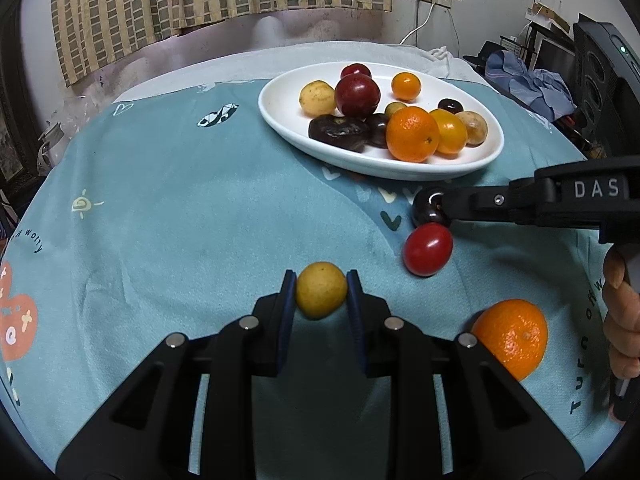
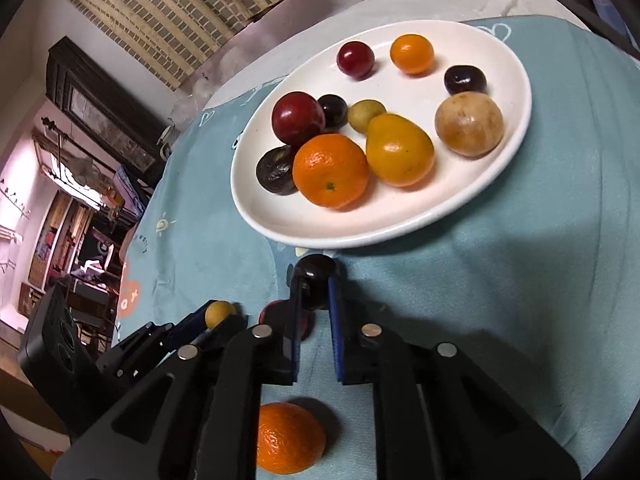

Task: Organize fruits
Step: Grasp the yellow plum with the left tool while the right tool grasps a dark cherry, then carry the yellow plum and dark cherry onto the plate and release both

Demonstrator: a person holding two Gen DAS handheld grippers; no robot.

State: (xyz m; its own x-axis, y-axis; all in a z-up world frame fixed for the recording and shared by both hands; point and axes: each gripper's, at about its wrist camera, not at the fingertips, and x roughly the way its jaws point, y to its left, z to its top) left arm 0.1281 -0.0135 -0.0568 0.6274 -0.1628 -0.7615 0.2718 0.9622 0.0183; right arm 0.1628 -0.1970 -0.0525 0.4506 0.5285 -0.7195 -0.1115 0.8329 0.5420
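My left gripper point(image 1: 321, 289) is shut on a small yellow fruit point(image 1: 321, 290), which shows again far left in the right wrist view point(image 2: 219, 313). My right gripper point(image 2: 313, 285) is shut on a dark cherry point(image 2: 317, 276); from the left wrist view the same gripper point(image 1: 440, 210) reaches in from the right, pinching that cherry point(image 1: 427, 208). A red cherry tomato point(image 1: 428, 249) lies just below it on the cloth. A loose orange point(image 1: 513, 335) rests near my left gripper's right side, also under my right gripper point(image 2: 286, 436). The white oval plate point(image 1: 280, 114) holds several fruits.
A teal printed cloth point(image 1: 180, 220) covers the table. A person's hand point(image 1: 622, 320) holds the right gripper's handle at the right edge. Beyond the table stand a curtain point(image 1: 160, 0), a dark speaker-like box point(image 1: 604, 80) and clothes. The plate point(image 2: 400, 228) lies just ahead of the cherry.
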